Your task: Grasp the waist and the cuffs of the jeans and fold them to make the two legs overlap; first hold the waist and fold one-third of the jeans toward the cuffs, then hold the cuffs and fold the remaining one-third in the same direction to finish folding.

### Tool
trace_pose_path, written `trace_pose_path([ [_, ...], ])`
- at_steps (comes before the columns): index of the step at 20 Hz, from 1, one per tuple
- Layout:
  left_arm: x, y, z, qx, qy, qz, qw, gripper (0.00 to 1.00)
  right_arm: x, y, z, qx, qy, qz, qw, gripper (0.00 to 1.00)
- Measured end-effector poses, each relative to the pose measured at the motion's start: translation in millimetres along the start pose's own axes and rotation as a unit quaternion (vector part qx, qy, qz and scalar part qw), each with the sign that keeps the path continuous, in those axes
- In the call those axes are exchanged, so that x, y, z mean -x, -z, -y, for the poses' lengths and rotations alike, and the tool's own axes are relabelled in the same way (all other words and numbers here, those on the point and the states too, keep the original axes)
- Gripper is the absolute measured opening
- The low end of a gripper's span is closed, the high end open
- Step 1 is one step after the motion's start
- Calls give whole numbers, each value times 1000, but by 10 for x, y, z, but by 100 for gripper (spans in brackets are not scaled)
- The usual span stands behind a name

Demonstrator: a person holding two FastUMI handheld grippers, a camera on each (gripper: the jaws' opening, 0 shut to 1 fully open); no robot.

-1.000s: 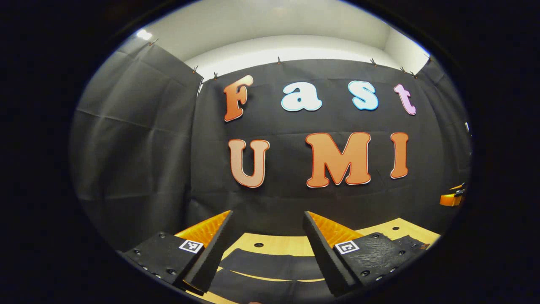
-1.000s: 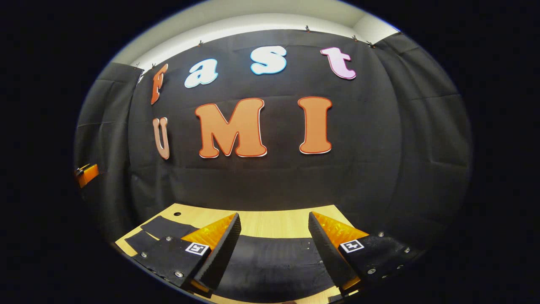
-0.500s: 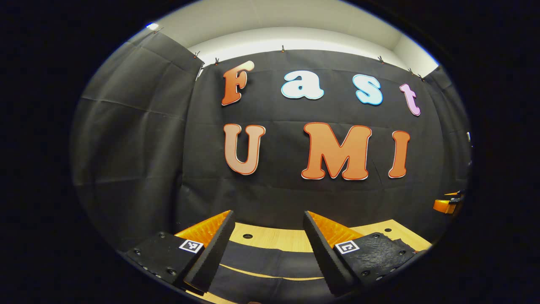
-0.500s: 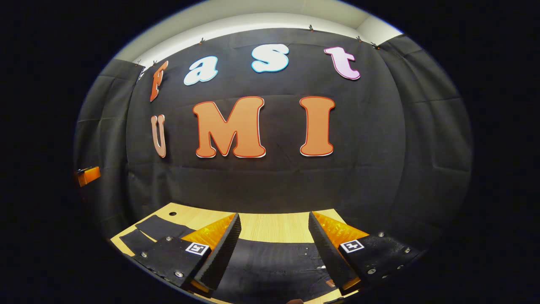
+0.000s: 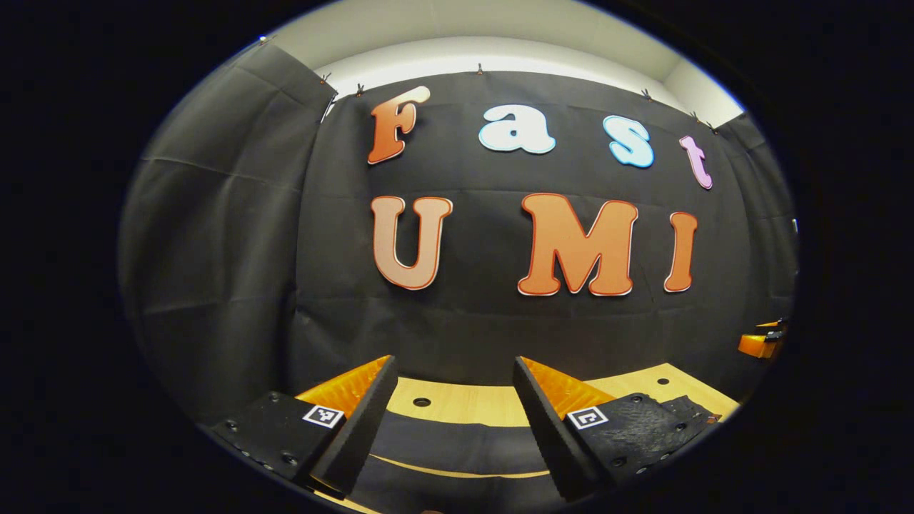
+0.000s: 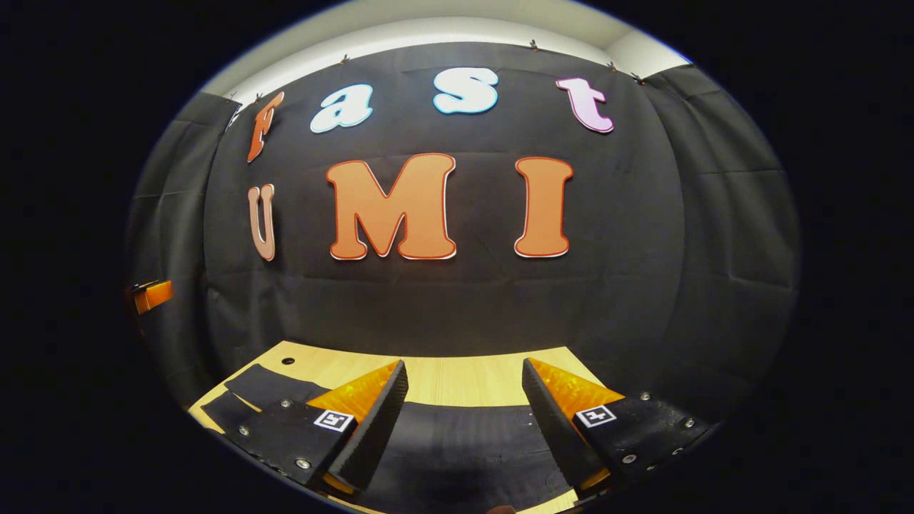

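Nearest in the left gripper view, the left claw stands wide open with nothing between its fingers; dark jeans lie flat on the counter directly below the gap. A thin strip of wood shows between two bands of cloth there, which looks like the gap between the two legs, so this is probably the cuff end, though the view is too low to be sure. In the right gripper view the right claw is likewise fully spread and empty, hovering over a broad stretch of the jeans, probably the waist. Further left in that view more dark cloth runs along the counter, and past it the other claw appears as a small orange shape at the edge.

The first fold seems not yet begun: the legs lie side by side. To do it well, each claw should drop low, with one finger sliding under the near edge of the cloth and the other above, and close on a full thickness of denim rather than a thin pinch. Both should lift together and carry the near leg evenly over the far one, keeping the edge taut so seams line up. Denim is heavy; a shallow grip may slip.

Beyond the counter hangs the black wall.
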State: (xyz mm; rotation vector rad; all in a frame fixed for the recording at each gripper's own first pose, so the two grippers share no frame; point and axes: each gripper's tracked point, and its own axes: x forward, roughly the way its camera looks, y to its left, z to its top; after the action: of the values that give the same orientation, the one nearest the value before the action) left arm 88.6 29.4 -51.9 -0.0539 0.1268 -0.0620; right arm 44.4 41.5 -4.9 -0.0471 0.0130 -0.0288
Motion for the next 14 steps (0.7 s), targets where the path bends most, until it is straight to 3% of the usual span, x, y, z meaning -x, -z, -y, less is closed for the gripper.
trace_pose_path([
  [3, -5, 152, -189, 11, -8, -22, 1000, 98, -51, 69, -134, 0, -11, -10, 1000, 97],
  [8, 47, 781, -499, 103, -18, -100, 989, 98, -108, 209, -357, -11, -33, -28, 999, 100],
  [10, 138, 1132, -646, 150, -33, -144, 978, 98, -121, 284, -424, -21, -40, -41, 998, 97],
  [12, 263, 1488, -955, 202, -79, -176, 960, 98, -135, 343, -471, -34, -44, -51, 997, 98],
  [14, 344, 1841, -1109, 283, -106, -213, 929, 95, -150, 401, -520, -47, -50, -62, 996, 97],
])
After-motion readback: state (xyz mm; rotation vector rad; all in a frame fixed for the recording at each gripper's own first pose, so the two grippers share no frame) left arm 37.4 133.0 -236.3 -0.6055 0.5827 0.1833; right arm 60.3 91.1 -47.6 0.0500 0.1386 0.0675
